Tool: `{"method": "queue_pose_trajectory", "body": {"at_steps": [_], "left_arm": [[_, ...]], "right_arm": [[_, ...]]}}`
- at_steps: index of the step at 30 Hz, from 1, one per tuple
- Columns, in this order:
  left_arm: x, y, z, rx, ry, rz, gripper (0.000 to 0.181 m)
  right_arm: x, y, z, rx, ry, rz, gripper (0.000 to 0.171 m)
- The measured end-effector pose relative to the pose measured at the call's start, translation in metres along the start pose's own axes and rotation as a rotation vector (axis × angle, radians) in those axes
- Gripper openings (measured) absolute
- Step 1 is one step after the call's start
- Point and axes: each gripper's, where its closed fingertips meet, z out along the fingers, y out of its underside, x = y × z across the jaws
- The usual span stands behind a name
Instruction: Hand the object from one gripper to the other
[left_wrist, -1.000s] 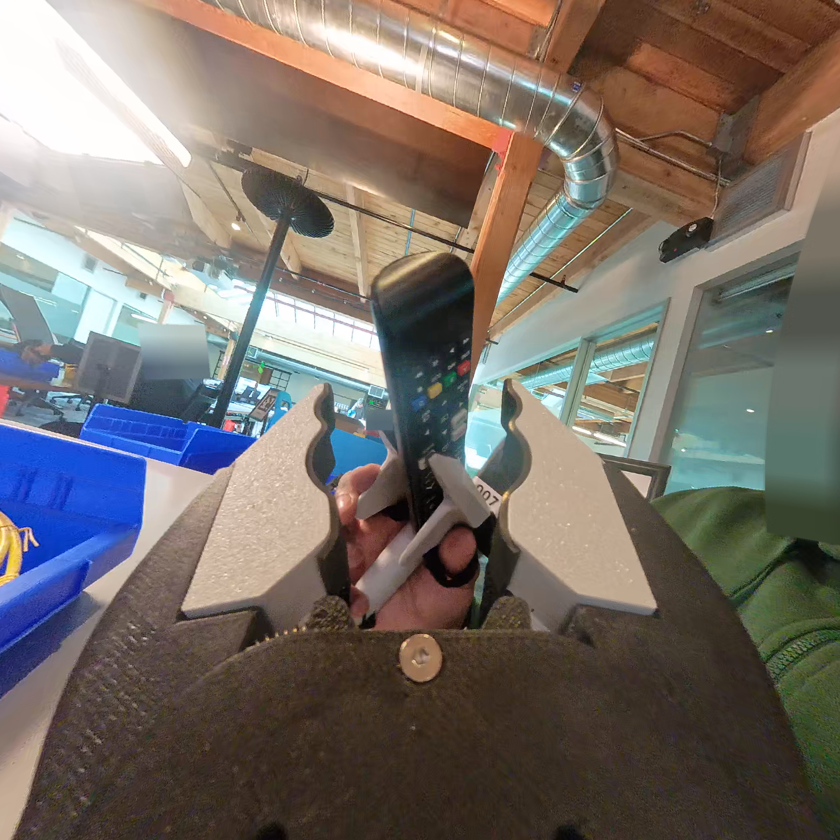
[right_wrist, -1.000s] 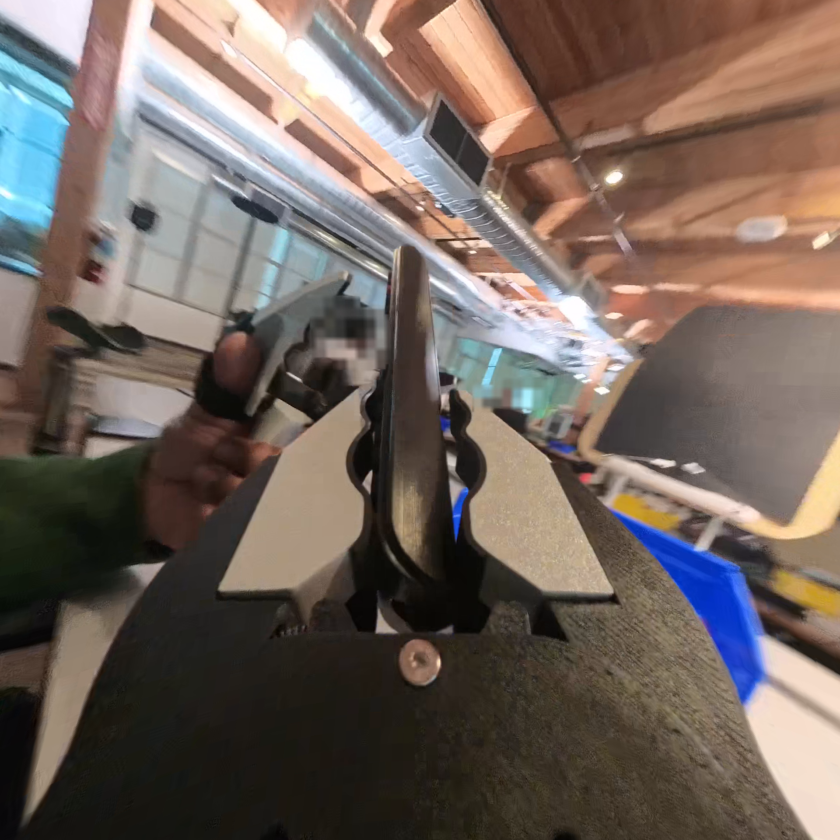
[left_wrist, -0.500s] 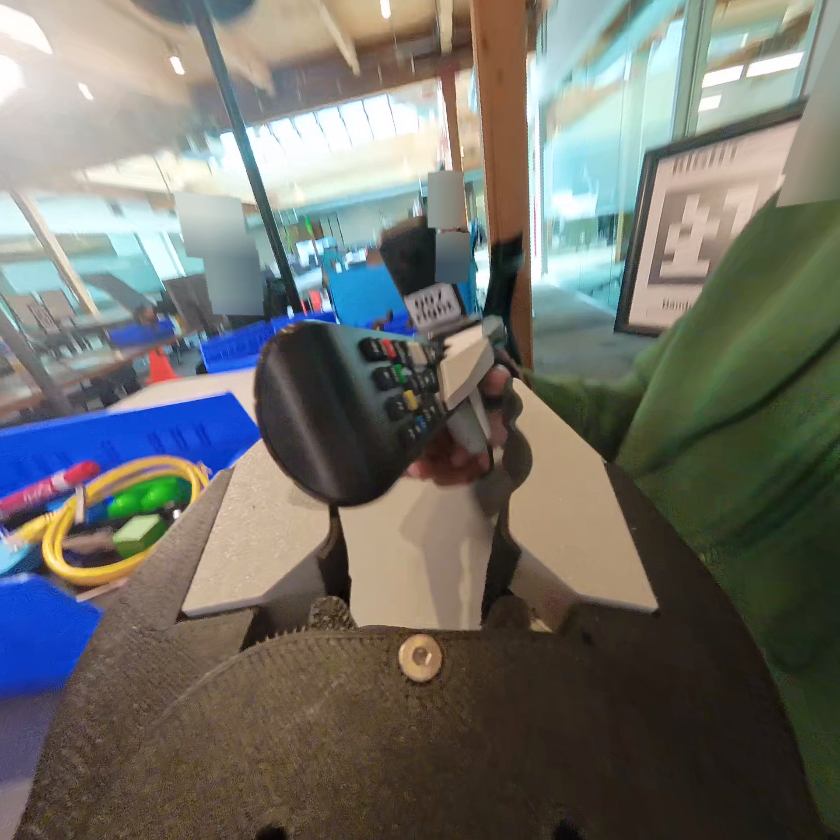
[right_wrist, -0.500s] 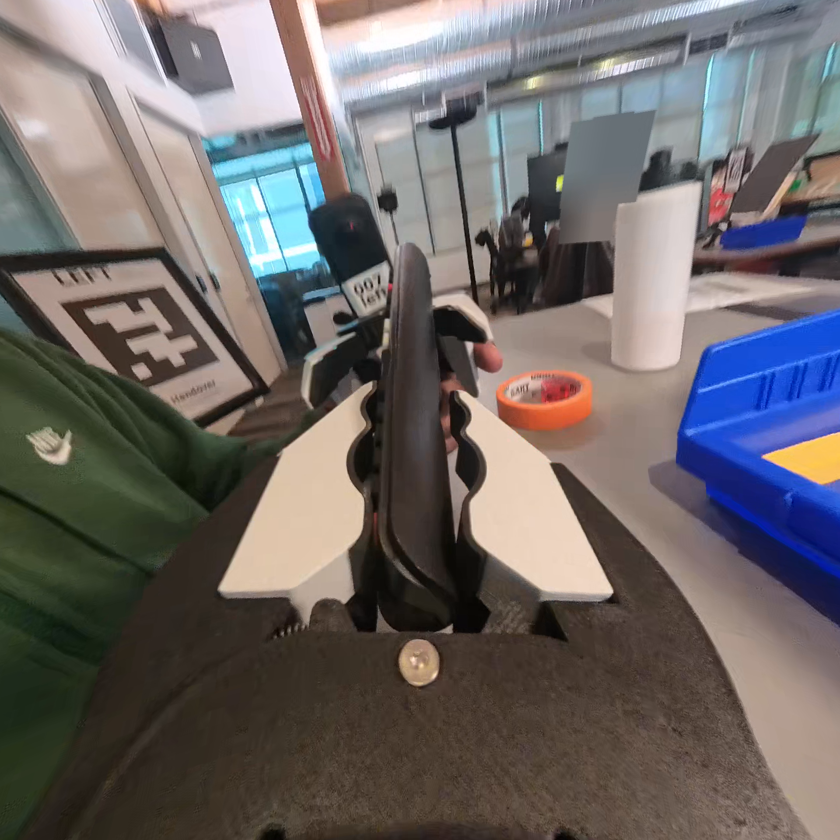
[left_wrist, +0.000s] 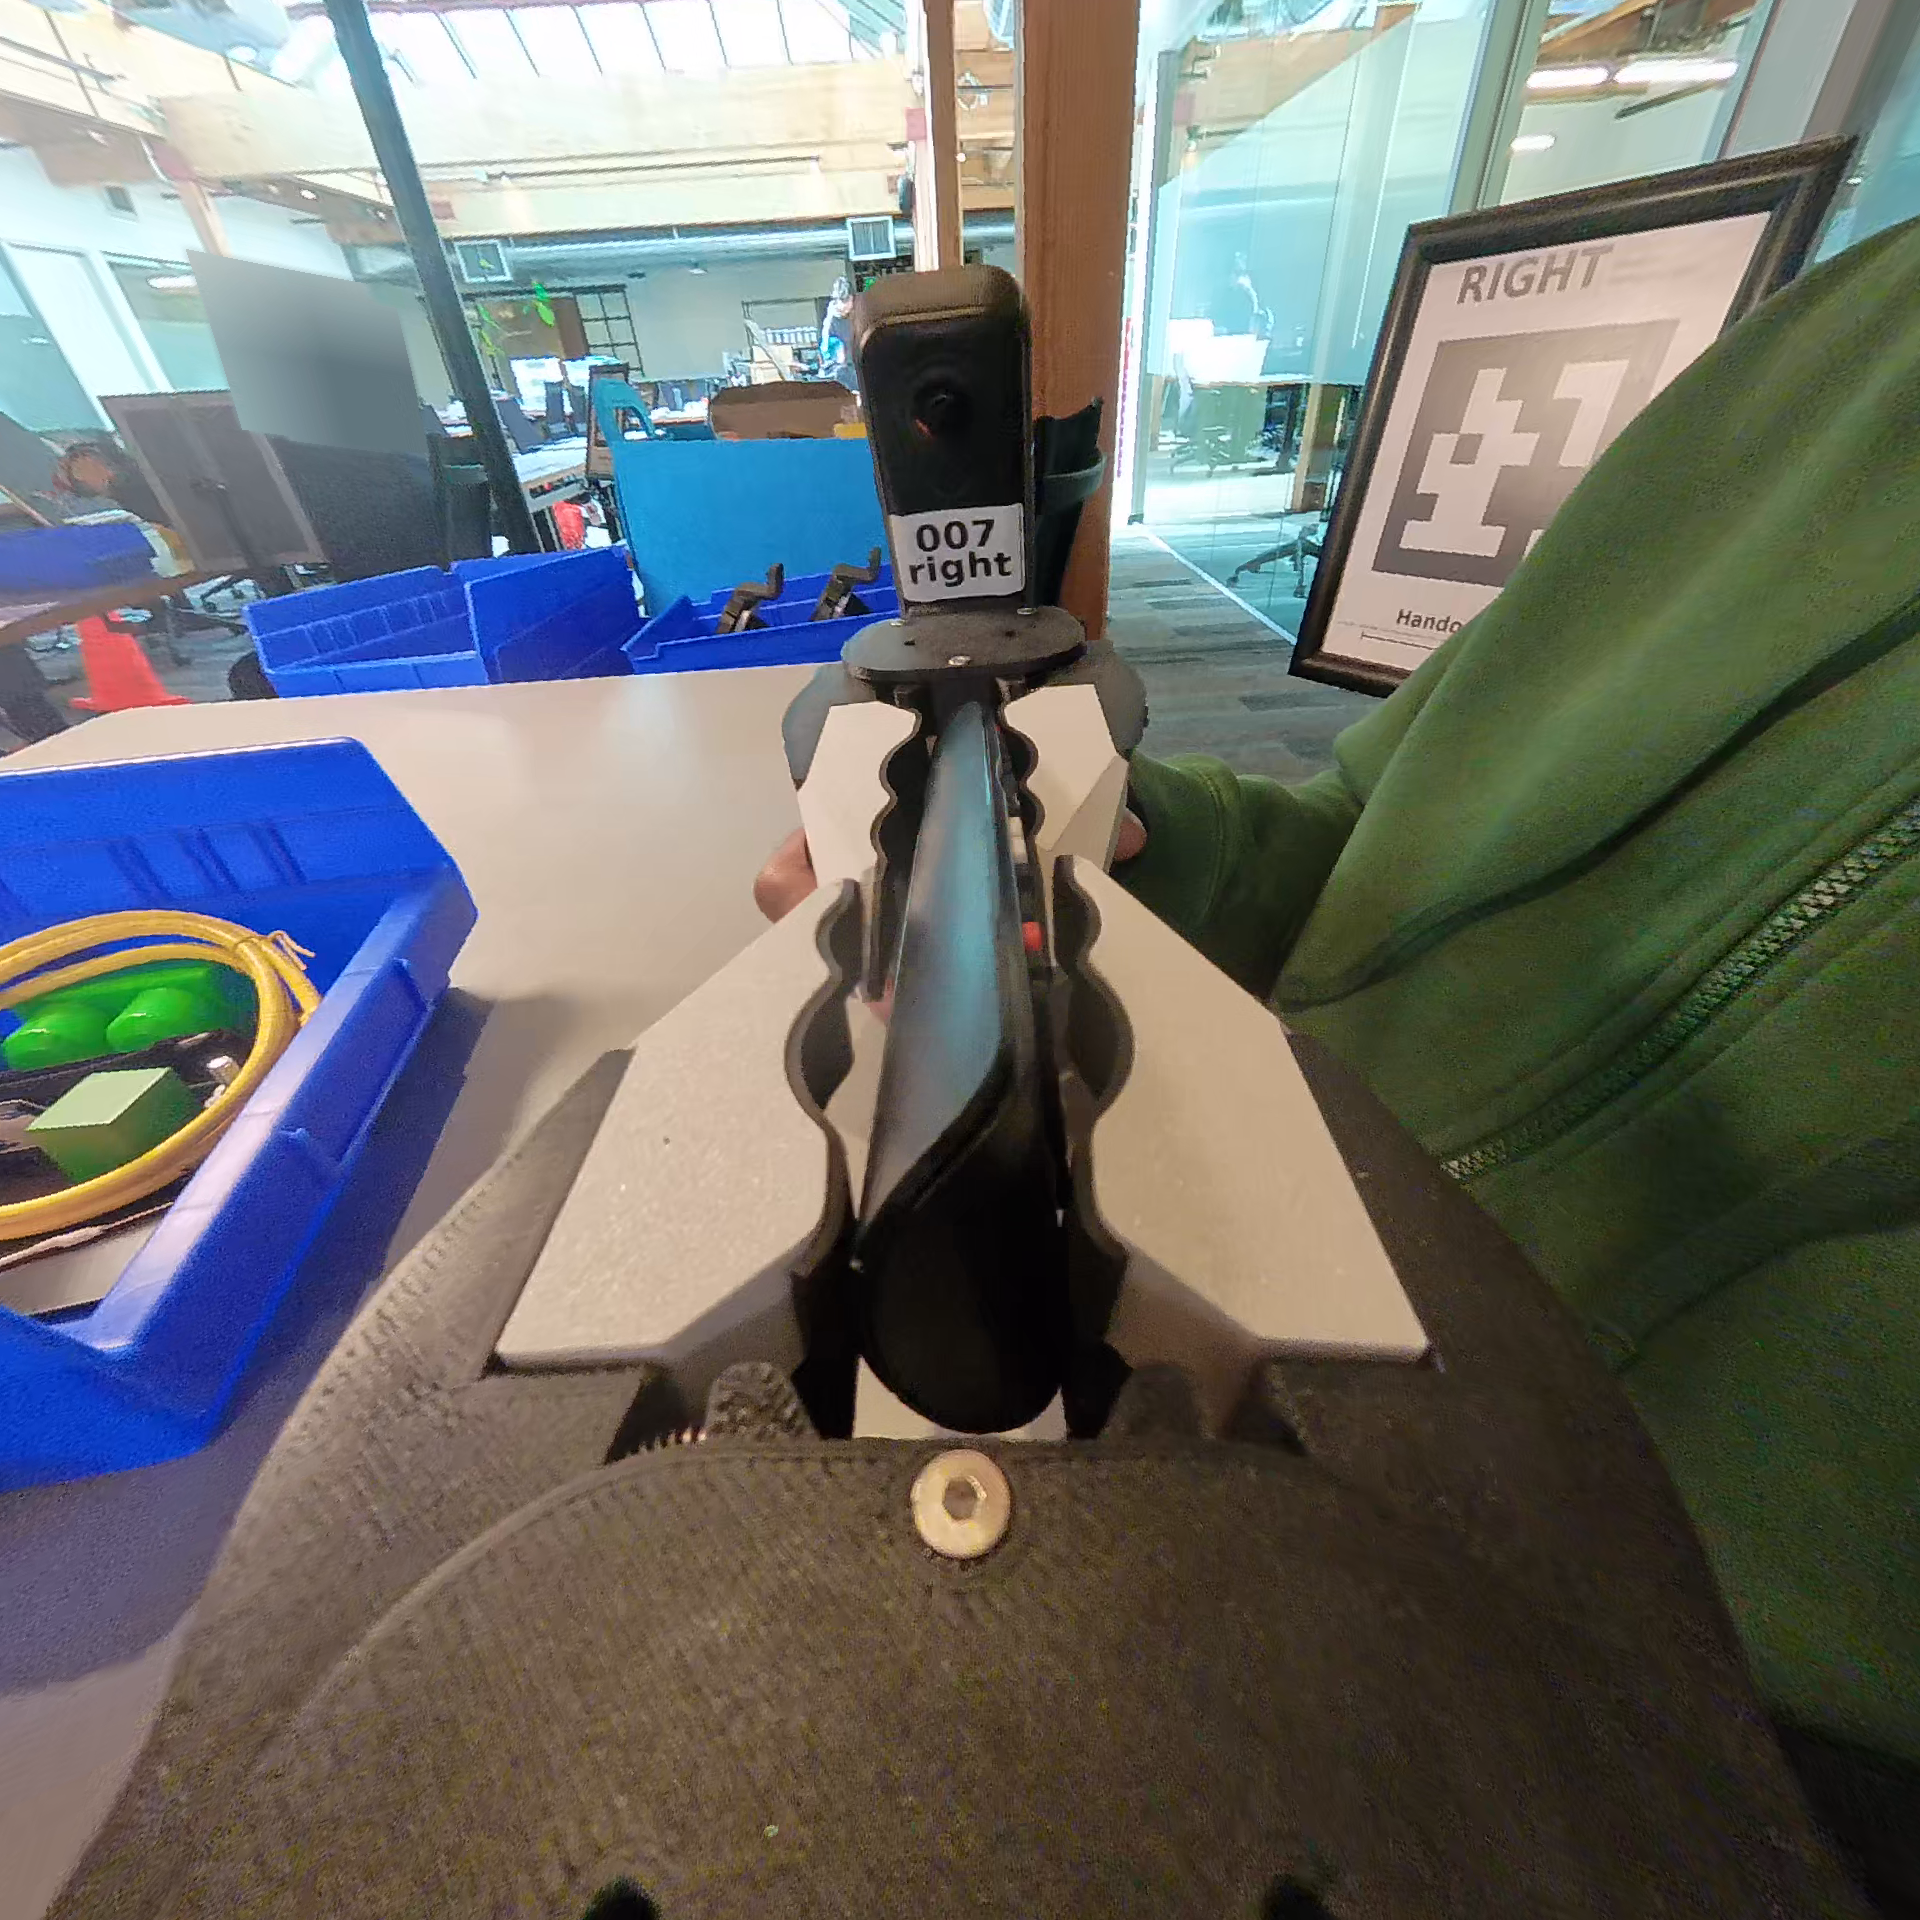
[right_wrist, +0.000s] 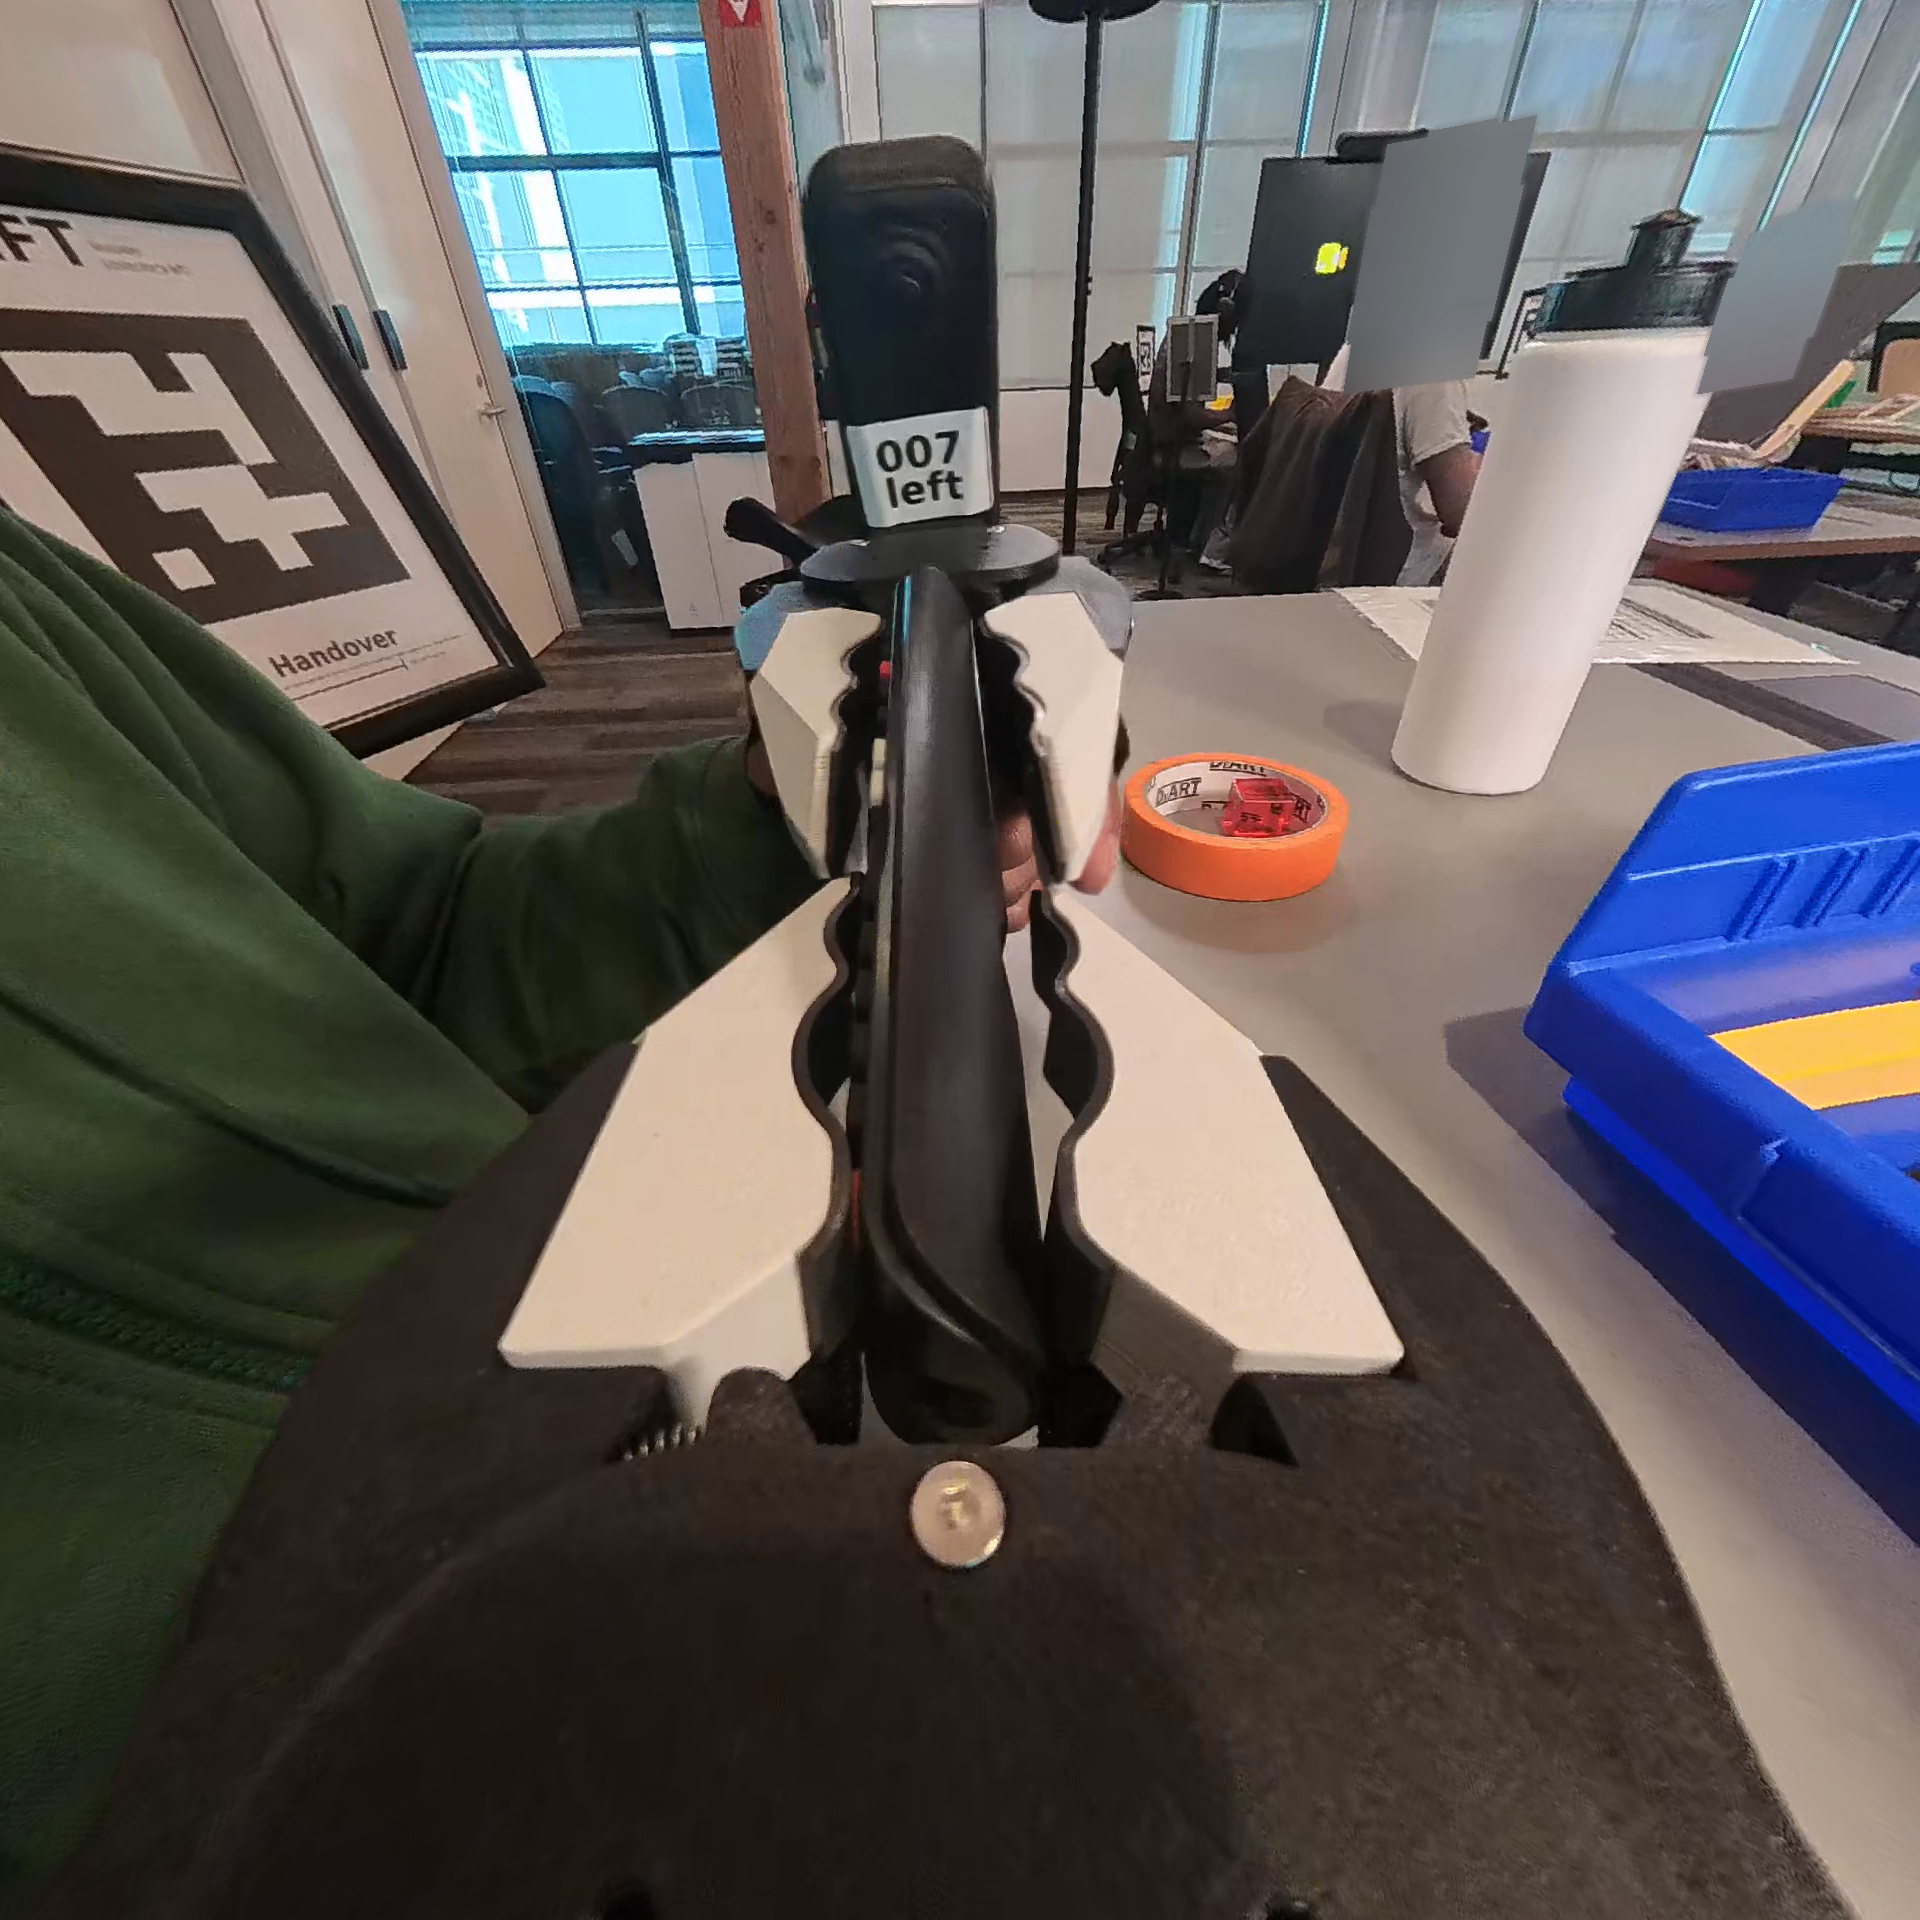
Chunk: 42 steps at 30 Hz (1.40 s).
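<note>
Your right claw (right_wrist: 951, 935) grips one end of the black remote (right_wrist: 940, 1039), held on edge above the surface (right_wrist: 1403, 987). Your left claw (left_wrist: 956, 914) sits narrow around its other end; whether it presses the remote, you cannot tell.

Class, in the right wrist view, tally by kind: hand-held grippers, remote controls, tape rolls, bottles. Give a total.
Hand-held grippers: 2 (right hand-held gripper, left hand-held gripper)
Remote control: 1
Orange tape roll: 1
White bottle: 1
Total: 5
</note>
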Motion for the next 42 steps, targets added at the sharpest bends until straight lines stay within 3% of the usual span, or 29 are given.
{"method": "queue_pose_trajectory", "body": {"at_steps": [4,11,13,16,24,28,31,33,37,38,42], "left_arm": [[-0.001,-0.004,0.000,0.019,0.020,-0.048,0.033],[-0.017,-0.028,-0.009,0.175,-0.003,-0.191,0.031],[-0.029,-0.032,-0.016,0.218,-0.041,-0.243,0.031],[-0.043,-0.036,-0.026,0.279,-0.079,-0.331,0.030],[-0.070,-0.027,-0.026,0.275,-0.244,-0.389,0.031],[-0.082,-0.034,-0.026,0.336,-0.342,-0.400,0.031],[-0.074,-0.050,-0.019,0.419,-0.314,-0.412,0.031],[-0.065,-0.057,-0.011,0.446,-0.272,-0.405,0.031],[-0.055,-0.061,-0.005,0.456,-0.246,-0.297,0.032],[-0.053,-0.063,-0.007,0.477,-0.237,-0.275,0.034],[-0.049,-0.071,-0.017,0.541,-0.224,-0.222,0.074]], "right_arm": [[0.005,-0.006,0.000,0.032,0.060,-0.068,0.036],[0.035,-0.033,-0.011,0.139,0.398,-0.378,0.074],[0.041,-0.041,-0.019,0.165,0.501,-0.468,0.065],[0.050,-0.040,-0.023,0.135,0.584,-0.525,0.065],[0.033,-0.008,0.005,-0.016,0.413,-0.525,0.067],[0.047,0.010,0.010,-0.151,0.498,-0.619,0.075],[0.065,0.023,0.008,-0.275,0.612,-0.744,0.076],[0.079,0.026,0.002,-0.348,0.714,-0.828,0.060],[0.086,0.019,-0.007,-0.359,0.790,-0.854,0.059],[0.084,0.013,-0.008,-0.325,0.804,-0.860,0.058],[0.080,-0.011,-0.018,-0.186,0.850,-0.819,0.058]]}}
